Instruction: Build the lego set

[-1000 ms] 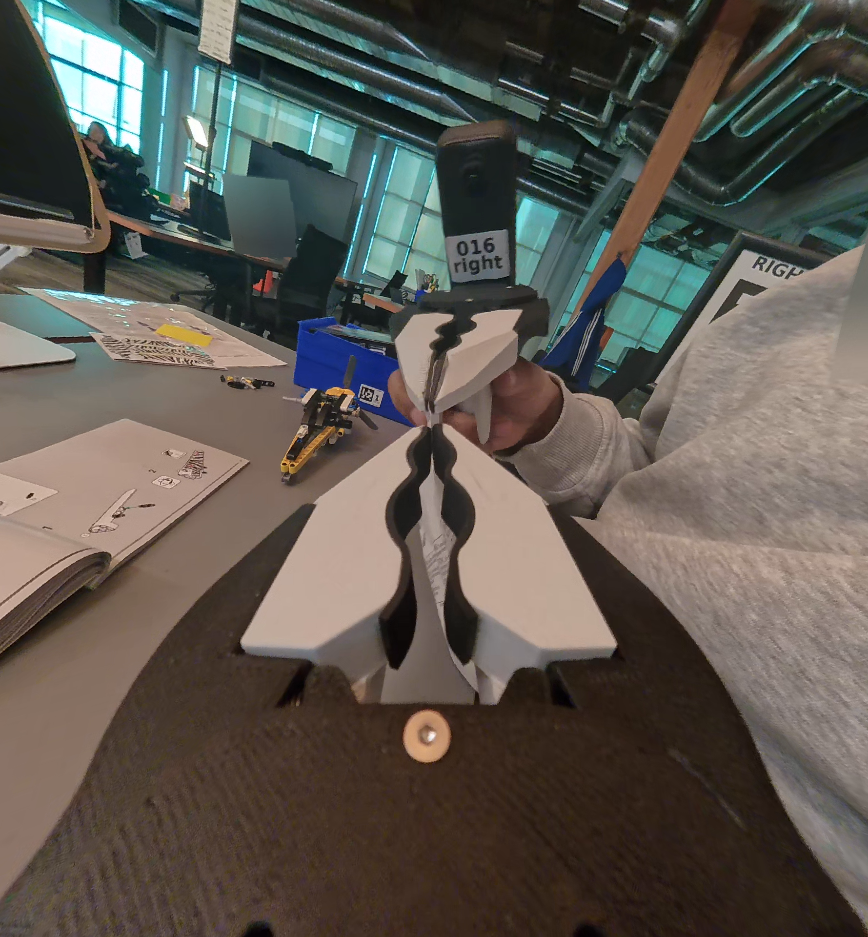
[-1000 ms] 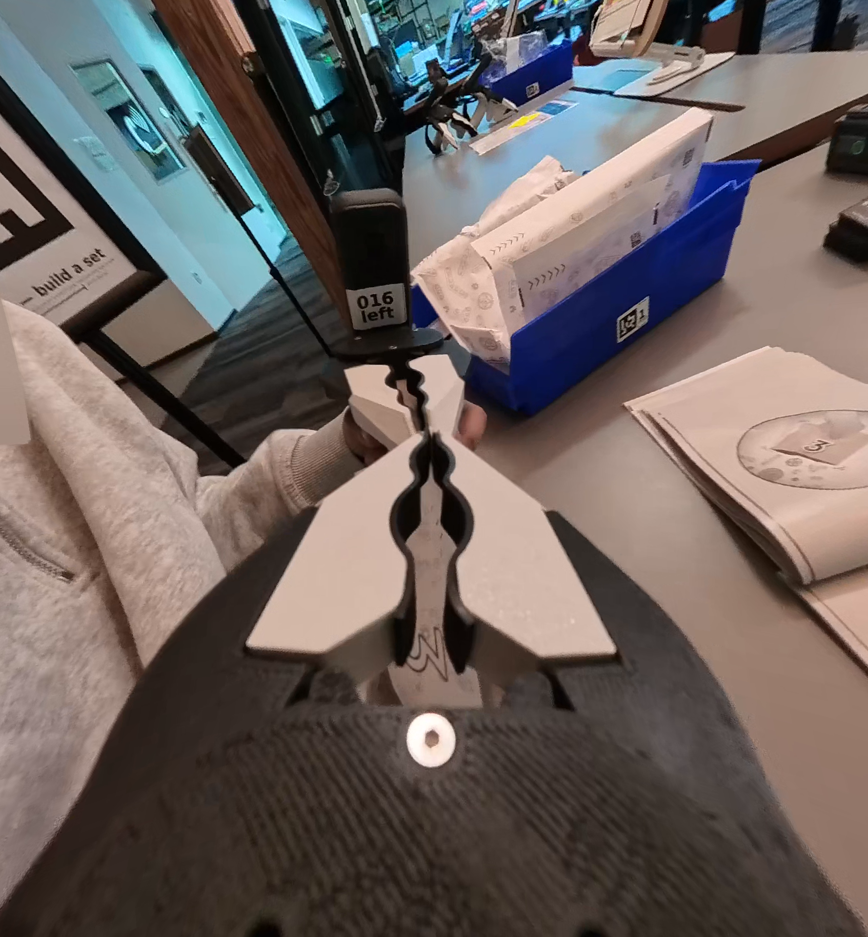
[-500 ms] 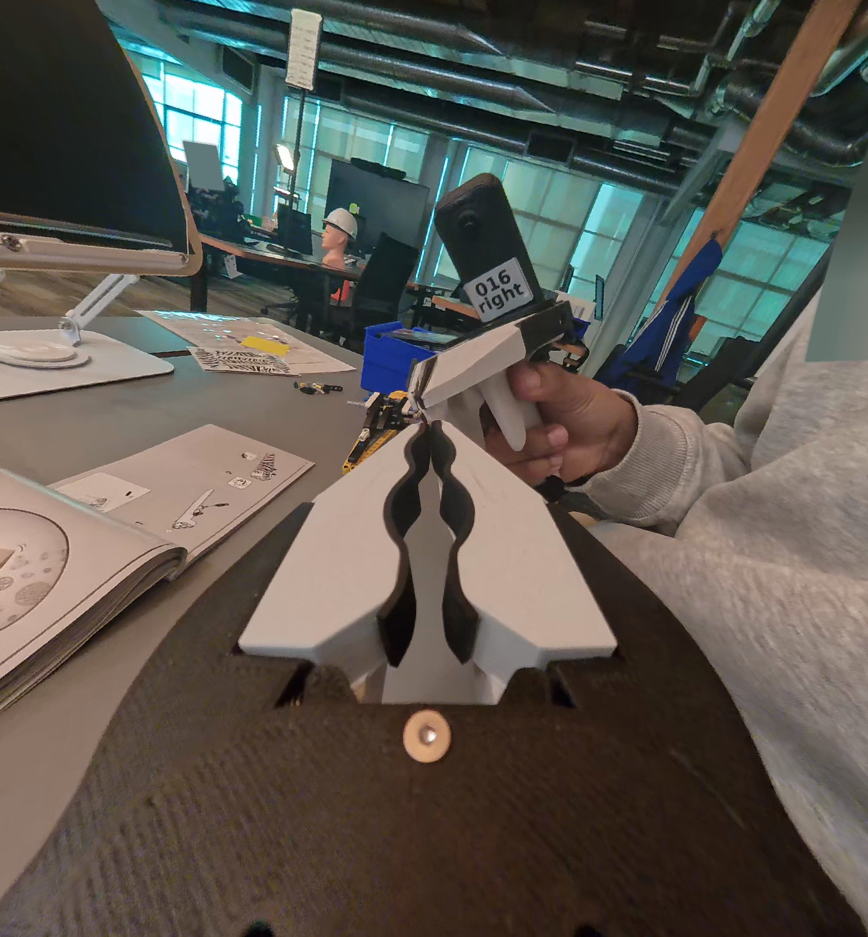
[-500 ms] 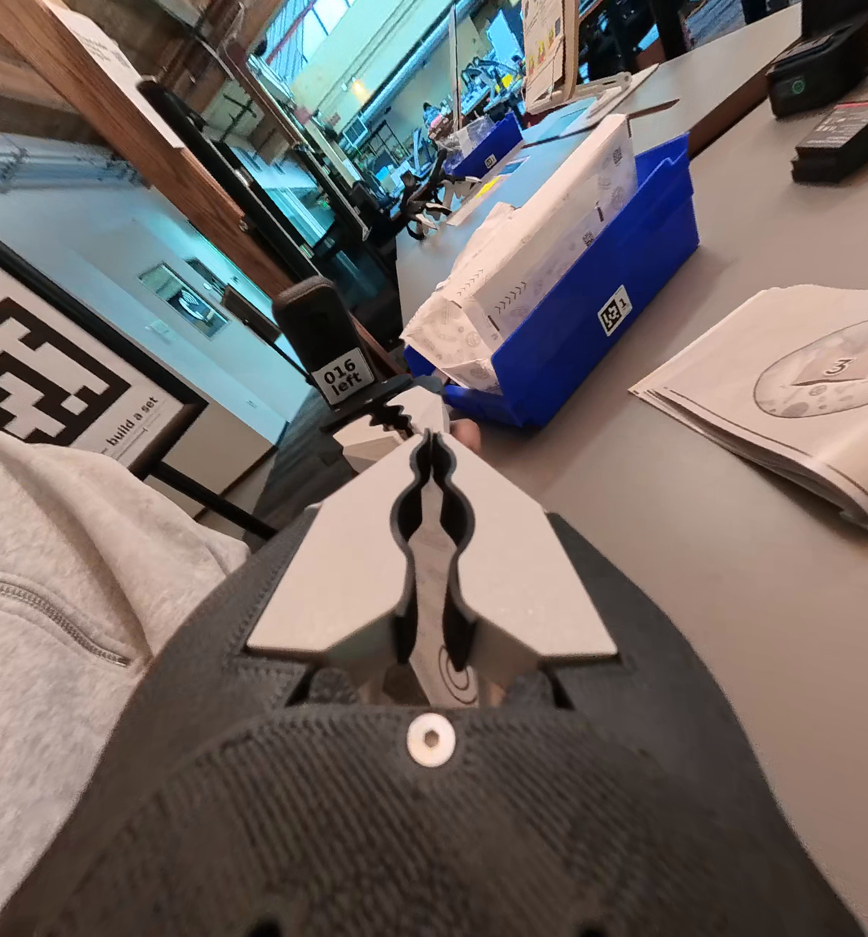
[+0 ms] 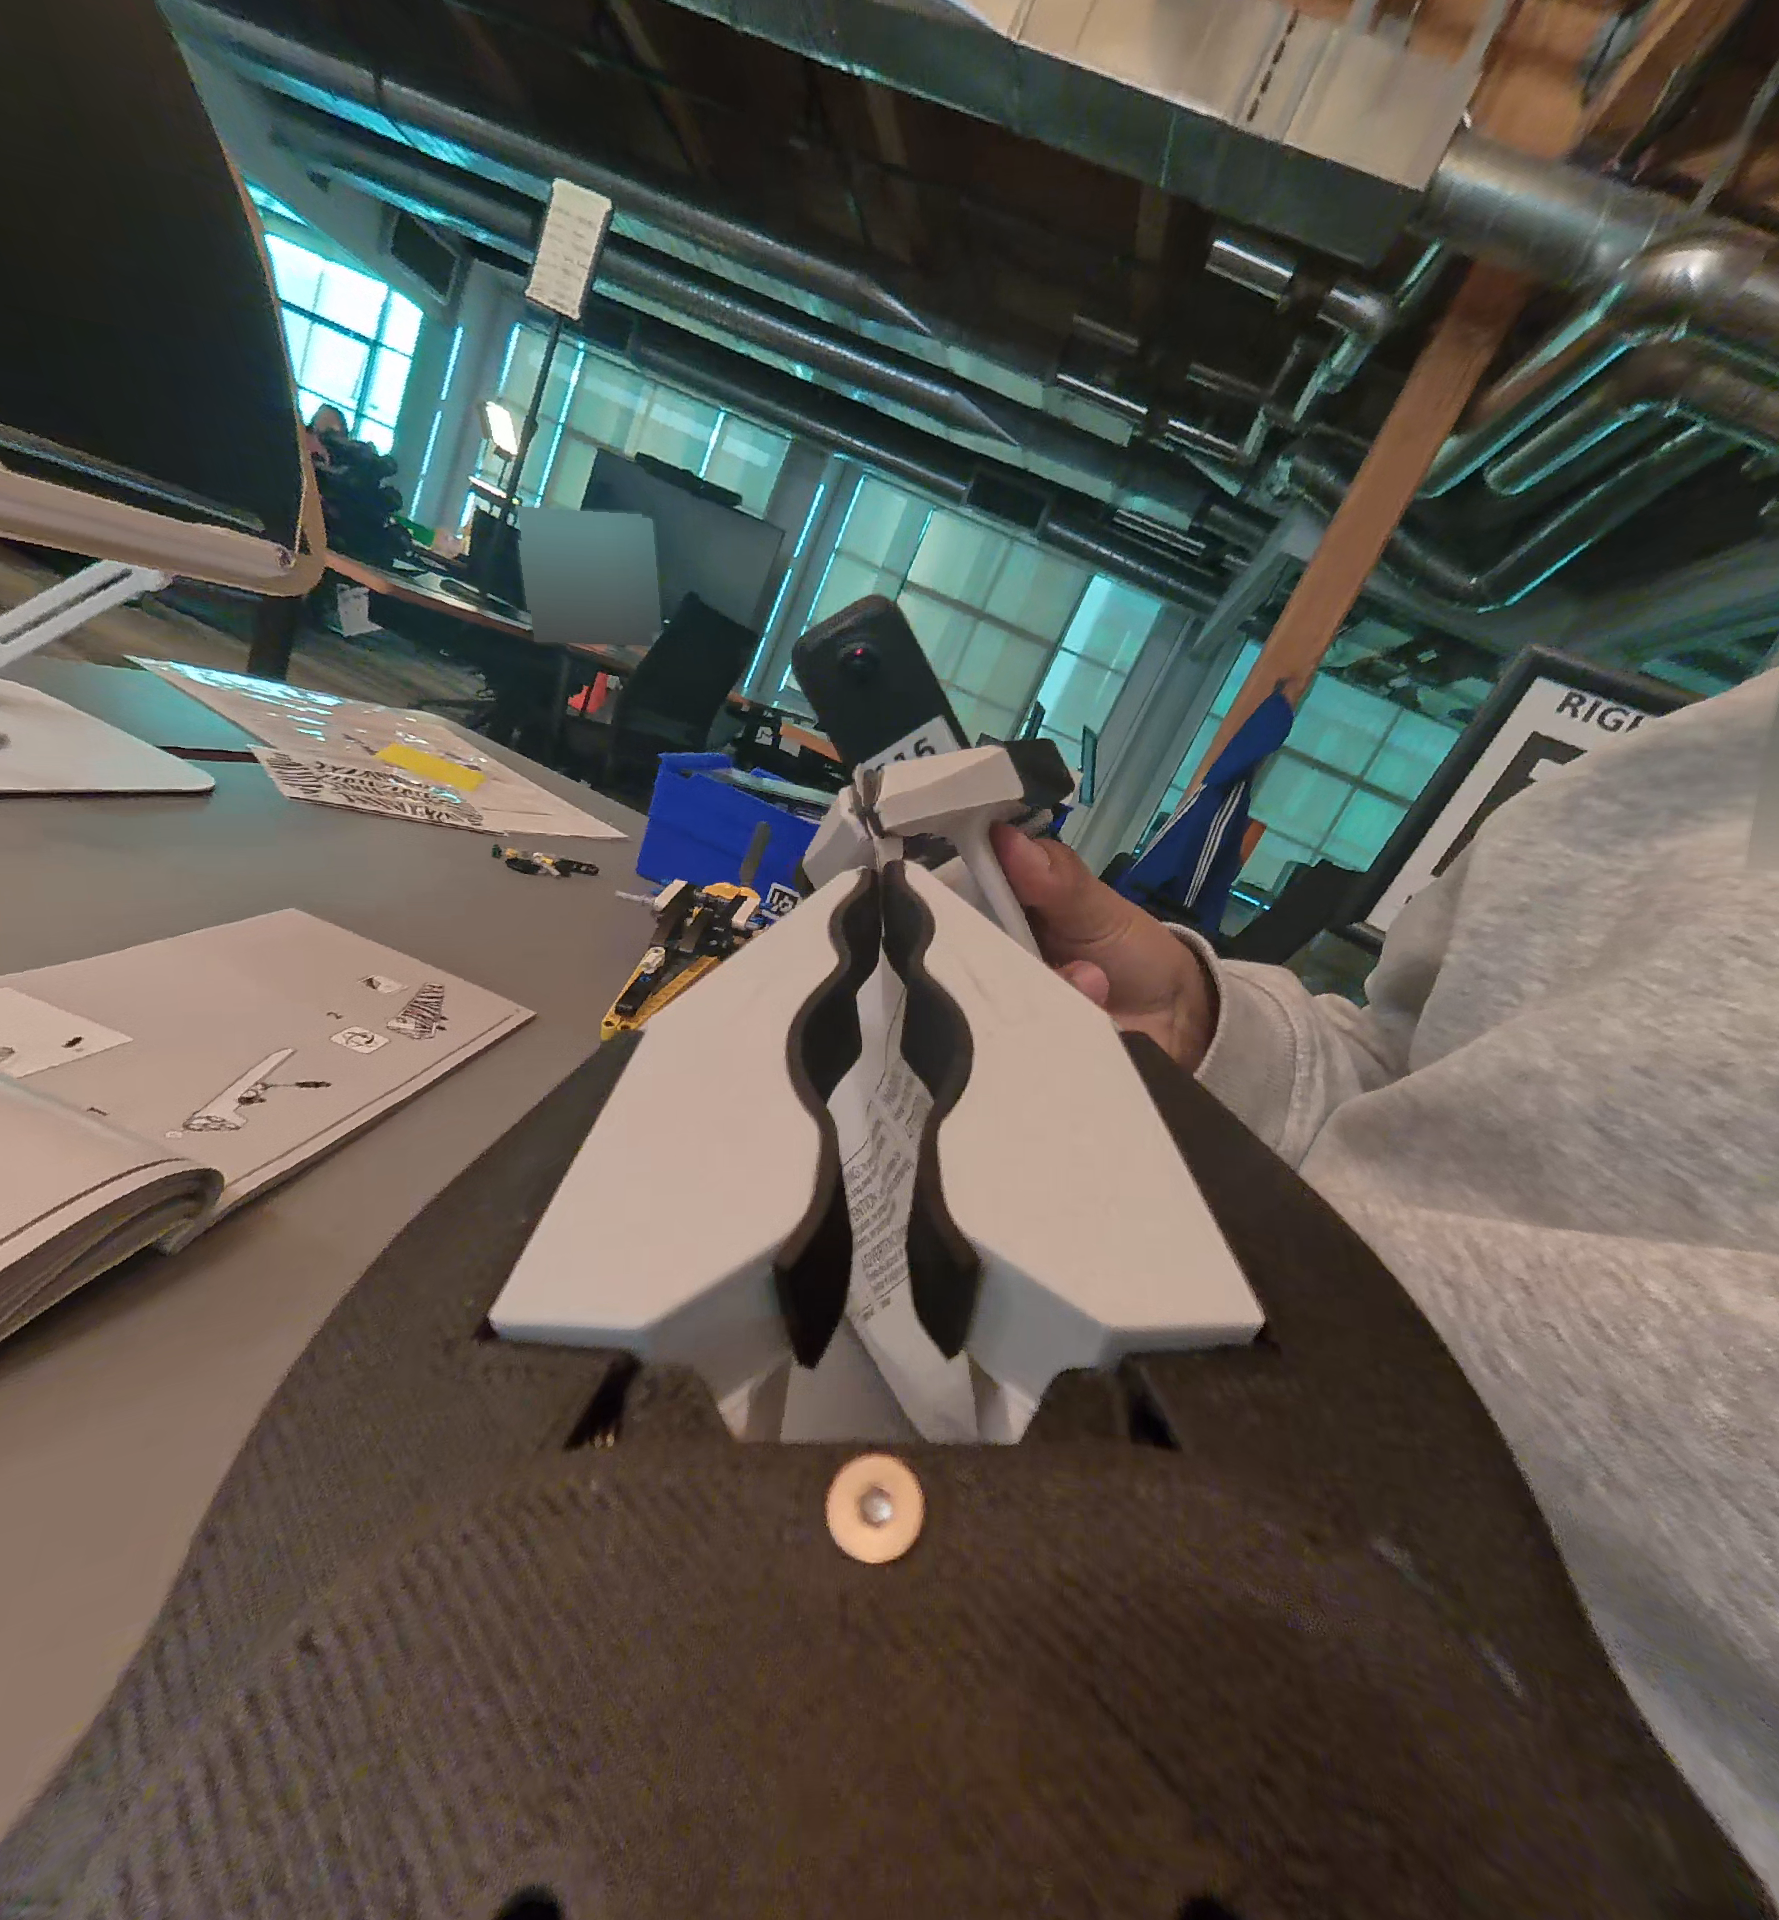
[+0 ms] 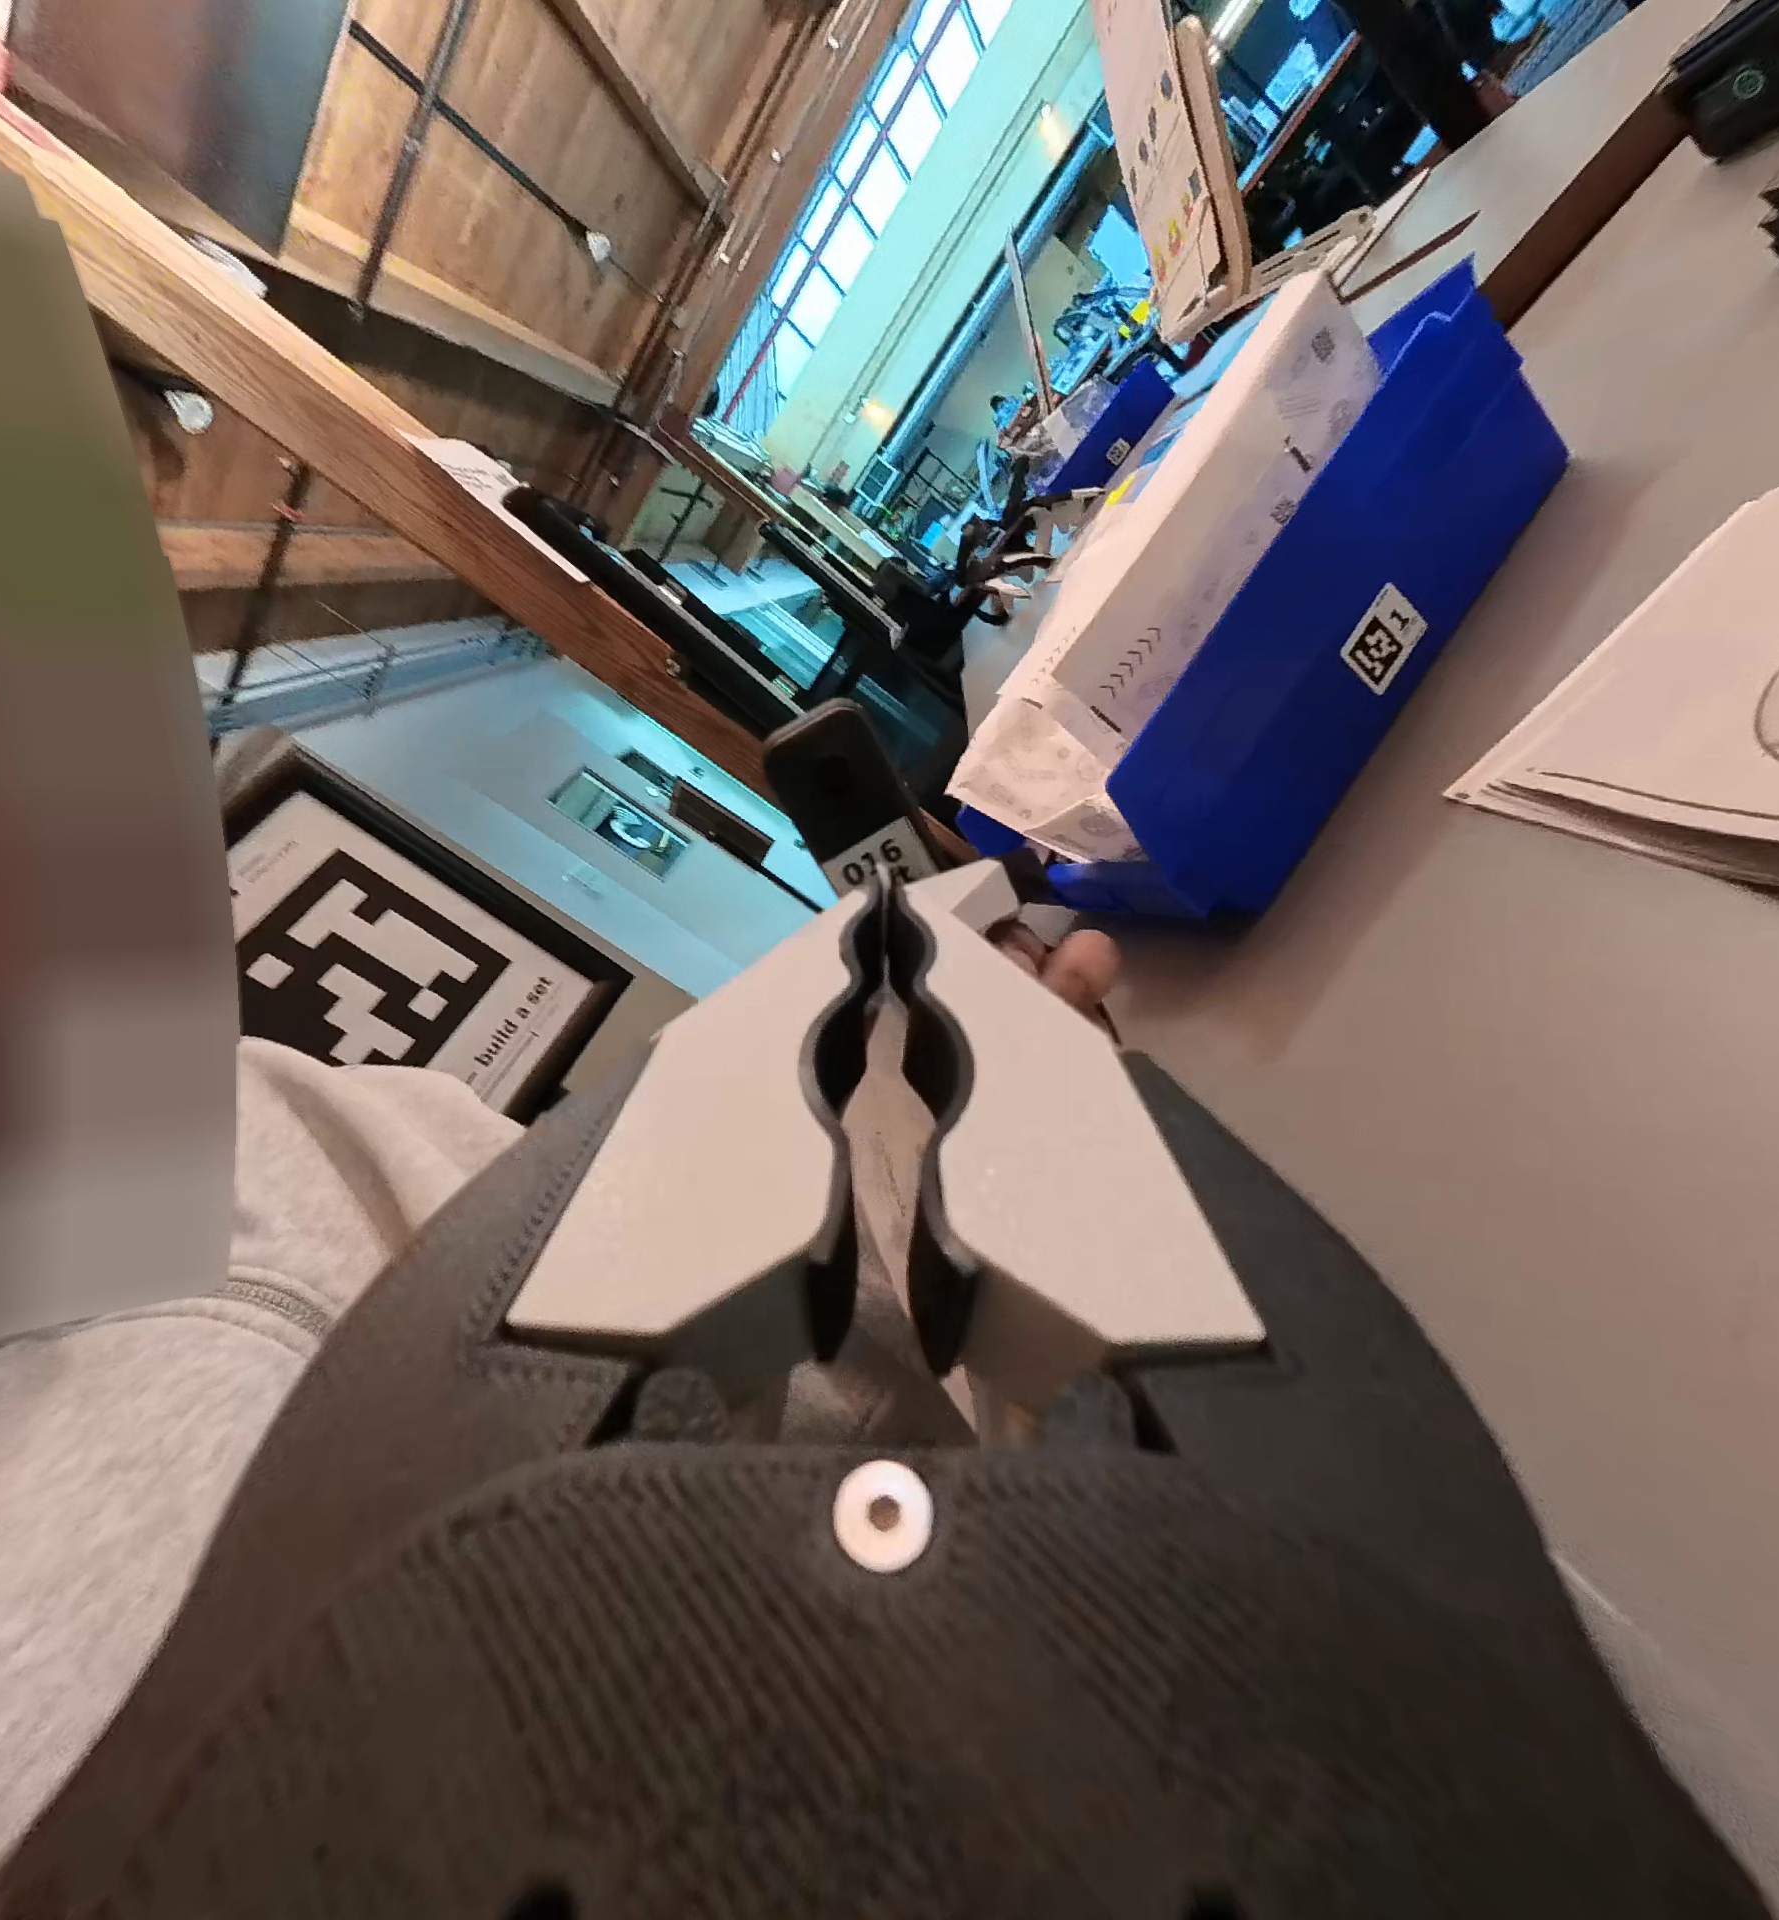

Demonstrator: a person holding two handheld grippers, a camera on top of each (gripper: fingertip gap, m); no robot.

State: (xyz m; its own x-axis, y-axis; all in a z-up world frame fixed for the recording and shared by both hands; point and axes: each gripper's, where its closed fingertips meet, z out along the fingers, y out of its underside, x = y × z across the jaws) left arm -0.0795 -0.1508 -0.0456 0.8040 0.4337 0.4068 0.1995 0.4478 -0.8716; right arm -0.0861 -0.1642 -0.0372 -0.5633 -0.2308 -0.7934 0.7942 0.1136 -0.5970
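Paper bag (image 5: pixel 890 1164): thin, white, printed; I pinch it in both grippers, above my lap.
Left gripper (image 5: pixel 877 883): clamped on the bag.
Right gripper (image 6: pixel 887 902): clamped on its other end.
Tearing: tips nearly meet; I'd pull apart steadily to keep pieces from scattering.
Lego model (image 5: pixel 687 935): yellow-black, on the table (image 5: pixel 345 1226), beyond the booklet (image 5: pixel 189 1060).

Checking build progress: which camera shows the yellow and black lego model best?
The left wrist view: the lego model lies on the table beyond the open booklet, partly hidden by the gripper. The right wrist view doesn't show it.
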